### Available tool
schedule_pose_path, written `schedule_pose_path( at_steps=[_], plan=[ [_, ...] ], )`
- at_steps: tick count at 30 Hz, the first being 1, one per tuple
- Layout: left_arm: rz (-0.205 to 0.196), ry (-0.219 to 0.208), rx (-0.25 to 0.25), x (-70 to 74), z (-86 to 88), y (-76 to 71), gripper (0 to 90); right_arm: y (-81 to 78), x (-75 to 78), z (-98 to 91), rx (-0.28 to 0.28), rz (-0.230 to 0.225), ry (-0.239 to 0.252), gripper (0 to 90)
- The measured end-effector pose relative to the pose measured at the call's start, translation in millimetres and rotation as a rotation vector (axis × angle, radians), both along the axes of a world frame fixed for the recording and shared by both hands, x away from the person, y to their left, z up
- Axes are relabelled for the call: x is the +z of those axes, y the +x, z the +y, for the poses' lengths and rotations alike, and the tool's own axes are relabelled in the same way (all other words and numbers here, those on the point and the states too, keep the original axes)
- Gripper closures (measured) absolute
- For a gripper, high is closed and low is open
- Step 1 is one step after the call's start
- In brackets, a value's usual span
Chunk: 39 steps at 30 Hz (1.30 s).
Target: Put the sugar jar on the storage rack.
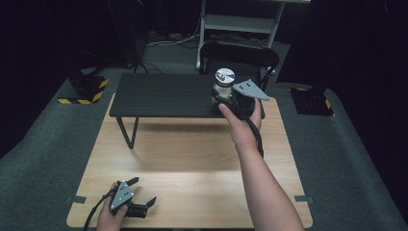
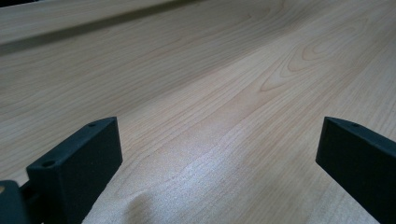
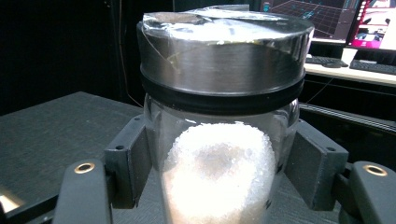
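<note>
A glass jar (image 1: 223, 81) with a brushed metal lid, part filled with white granules, is held upright in my right gripper (image 1: 221, 97). It hovers over the right end of a low black shelf (image 1: 159, 94). In the right gripper view the jar (image 3: 219, 70) stands between the two black pads (image 3: 133, 163), which press on its glass sides; the right gripper (image 3: 219, 175) is shut on it. My left gripper (image 1: 144, 190) rests at the near left of the light wooden table (image 1: 192, 154). Its jaws stand wide apart over bare wood in the left gripper view (image 2: 219, 154).
The black shelf stands on thin metal legs (image 1: 127, 132) across the far part of the wooden table. A black chair (image 1: 240, 50) sits behind it. Dark grey carpet surrounds the table. Lit monitors (image 3: 373, 23) and a keyboard show far off in the right gripper view.
</note>
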State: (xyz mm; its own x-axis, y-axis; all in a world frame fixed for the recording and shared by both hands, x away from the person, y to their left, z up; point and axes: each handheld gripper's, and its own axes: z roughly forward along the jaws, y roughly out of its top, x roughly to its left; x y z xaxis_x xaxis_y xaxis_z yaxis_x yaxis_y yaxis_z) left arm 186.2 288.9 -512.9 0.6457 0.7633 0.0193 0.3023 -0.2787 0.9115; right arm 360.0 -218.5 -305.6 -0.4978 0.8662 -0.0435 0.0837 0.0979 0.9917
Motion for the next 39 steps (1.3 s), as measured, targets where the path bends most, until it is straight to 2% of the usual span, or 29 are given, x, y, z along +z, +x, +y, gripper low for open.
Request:
schedule_pose_path(
  at_steps=[5,10,17,26,33,39],
  plan=[
    [0.0,-0.003,-0.005,-0.2,0.9,0.4,0.4,15.6,-3.9,3.9,-0.019,0.006,-0.007,31.5],
    [0.001,-0.004,-0.007,-0.2,1.4,0.7,0.5,27.9,-7.6,2.5,-0.015,0.009,-0.015,31.5],
    [0.004,-0.006,-0.012,0.0,2.3,1.5,0.5,41.7,-13.0,2.2,-0.026,0.055,-0.003,31.5],
    [0.005,-0.009,-0.014,-0.2,2.8,1.8,0.5,46.3,-15.6,7.0,-0.03,0.076,-0.03,31.5],
    [0.004,-0.008,-0.014,-0.2,2.7,1.6,0.5,49.6,-18.3,4.1,-0.027,0.09,0.001,31.4],
    [0.004,-0.008,-0.013,-0.2,2.6,1.5,0.5,49.8,-20.0,2.7,-0.022,0.086,0.004,31.3]
  ],
)
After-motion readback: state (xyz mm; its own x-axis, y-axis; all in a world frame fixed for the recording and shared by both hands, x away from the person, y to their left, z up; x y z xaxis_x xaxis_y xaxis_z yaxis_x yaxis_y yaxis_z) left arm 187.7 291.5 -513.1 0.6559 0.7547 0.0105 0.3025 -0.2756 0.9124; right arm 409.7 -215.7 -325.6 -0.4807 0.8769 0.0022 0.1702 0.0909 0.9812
